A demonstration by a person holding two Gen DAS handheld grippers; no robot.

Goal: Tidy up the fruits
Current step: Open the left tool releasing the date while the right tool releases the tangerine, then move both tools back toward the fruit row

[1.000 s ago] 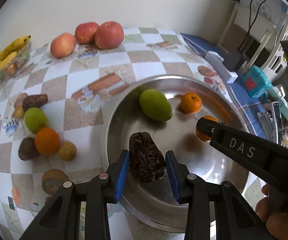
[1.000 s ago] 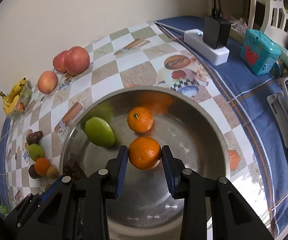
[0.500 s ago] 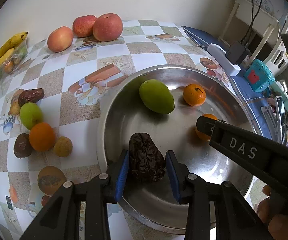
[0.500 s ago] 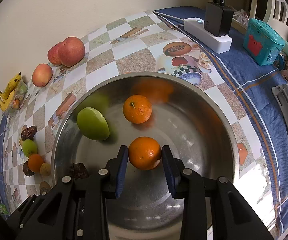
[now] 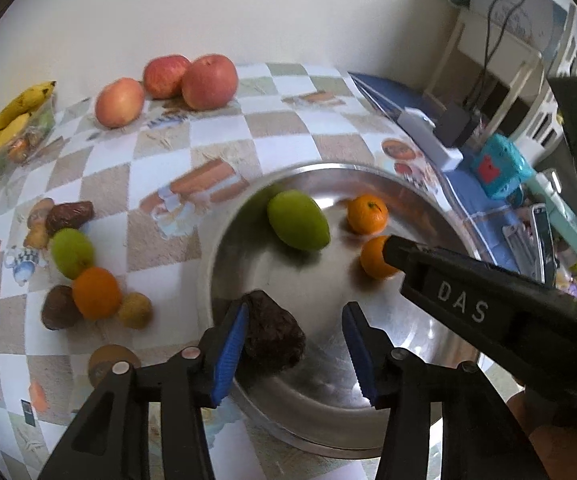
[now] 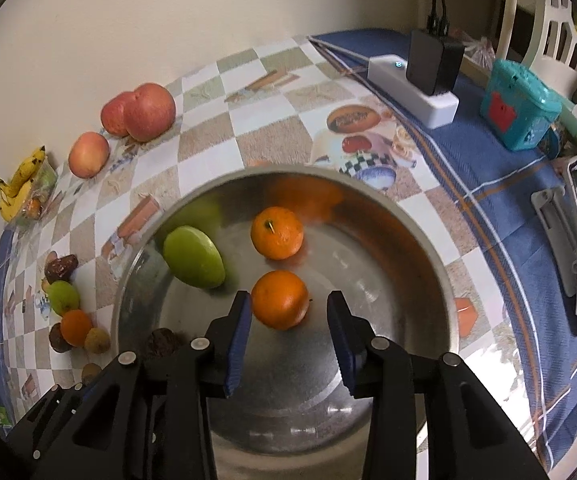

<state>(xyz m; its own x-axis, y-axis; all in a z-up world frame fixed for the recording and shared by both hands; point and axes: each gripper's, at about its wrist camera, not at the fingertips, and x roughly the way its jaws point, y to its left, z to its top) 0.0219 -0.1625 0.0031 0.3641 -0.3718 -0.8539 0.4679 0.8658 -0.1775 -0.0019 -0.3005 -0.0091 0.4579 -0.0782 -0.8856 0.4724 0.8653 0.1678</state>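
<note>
Both grippers letting go over the steel bowl (image 6: pixel 428 240)

L gripper (image 5: pixel 294 350) fingers just spread, dried date (image 5: pixel 274 334) touching left pad only. R gripper (image 6: pixel 288 334) fingers spreading too, orange (image 6: pixel 279 299) loose btwn them, nearer left pad.

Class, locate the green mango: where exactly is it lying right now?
In both wrist views the green mango lies inside the steel bowl, on its left side, just left of the two oranges.
</note>
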